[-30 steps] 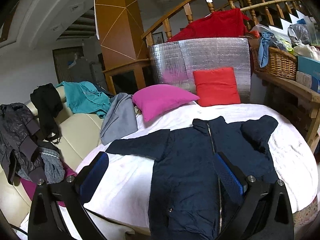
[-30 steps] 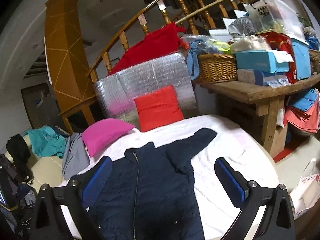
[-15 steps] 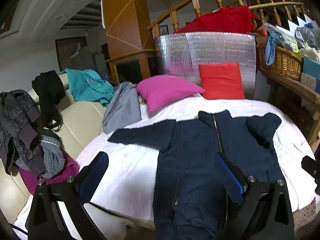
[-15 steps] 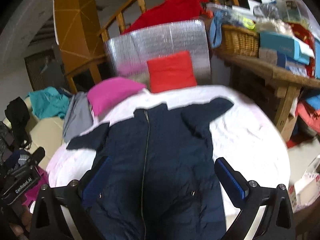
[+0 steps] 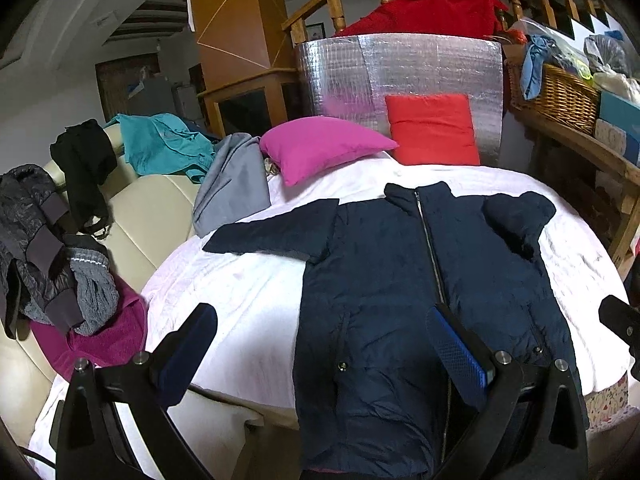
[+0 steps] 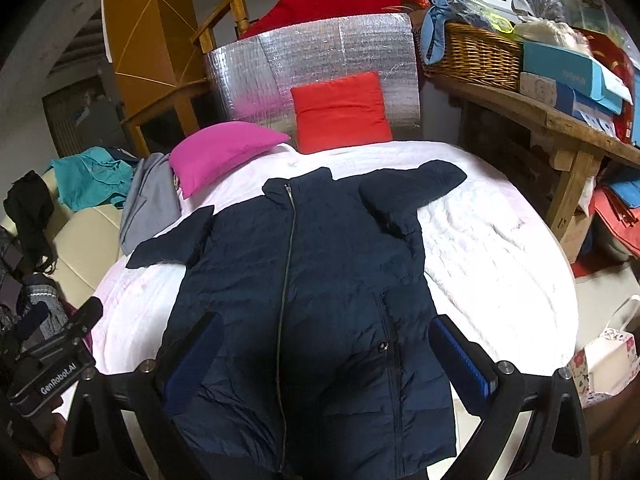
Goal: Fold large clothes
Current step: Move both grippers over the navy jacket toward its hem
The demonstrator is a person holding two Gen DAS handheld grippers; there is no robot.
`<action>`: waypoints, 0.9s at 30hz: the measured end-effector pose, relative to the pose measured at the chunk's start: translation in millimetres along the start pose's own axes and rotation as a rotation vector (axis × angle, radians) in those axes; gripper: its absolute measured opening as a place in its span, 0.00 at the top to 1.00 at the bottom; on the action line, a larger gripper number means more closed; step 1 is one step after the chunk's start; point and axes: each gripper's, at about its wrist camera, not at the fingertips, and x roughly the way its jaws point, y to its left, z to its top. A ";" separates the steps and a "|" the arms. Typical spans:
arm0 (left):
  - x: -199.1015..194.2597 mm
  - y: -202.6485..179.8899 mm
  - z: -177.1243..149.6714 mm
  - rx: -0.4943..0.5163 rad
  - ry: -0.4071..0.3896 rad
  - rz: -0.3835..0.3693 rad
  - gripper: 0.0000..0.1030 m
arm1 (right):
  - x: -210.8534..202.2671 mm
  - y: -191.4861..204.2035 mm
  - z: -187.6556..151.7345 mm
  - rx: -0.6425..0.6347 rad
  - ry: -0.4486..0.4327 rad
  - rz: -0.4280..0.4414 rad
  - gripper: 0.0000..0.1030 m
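One navy jacket [image 5: 384, 288], two pillows [image 5: 324, 146], two open tools [image 6: 332, 360]

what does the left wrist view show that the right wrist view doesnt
Only the left wrist view shows the magenta towel under the dark clothes heaped on the cream sofa, and the jacket's left sleeve fully stretched out.

Only the right wrist view shows the blue boxes on the wooden table, the floral bag on the floor, and the left claw's body at the left edge.

Both show the navy jacket zipped flat on the white bed, the pink pillow, and open claws.
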 end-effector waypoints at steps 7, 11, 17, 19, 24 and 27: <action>-2.1 -8.9 -7.5 0.029 0.011 -0.002 0.00 | -0.6 -5.4 -3.0 0.006 -0.009 -0.006 0.00; -0.9 -20.3 -19.8 0.068 0.040 -0.008 0.00 | 0.8 -13.6 -6.8 0.019 -0.001 -0.012 0.00; 0.3 -38.8 -38.3 0.121 0.093 -0.030 0.00 | 8.3 -27.0 -19.1 0.037 0.041 -0.023 0.00; -1.5 -44.9 -42.8 0.139 0.100 -0.037 0.00 | 9.4 -30.9 -23.5 0.041 0.050 -0.027 0.00; -2.9 -53.4 -50.6 0.166 0.124 -0.051 0.00 | 9.8 -41.4 -33.7 0.050 0.063 -0.037 0.00; -2.4 -55.7 -52.6 0.172 0.134 -0.051 0.00 | 11.7 -46.8 -38.5 0.062 0.076 -0.037 0.00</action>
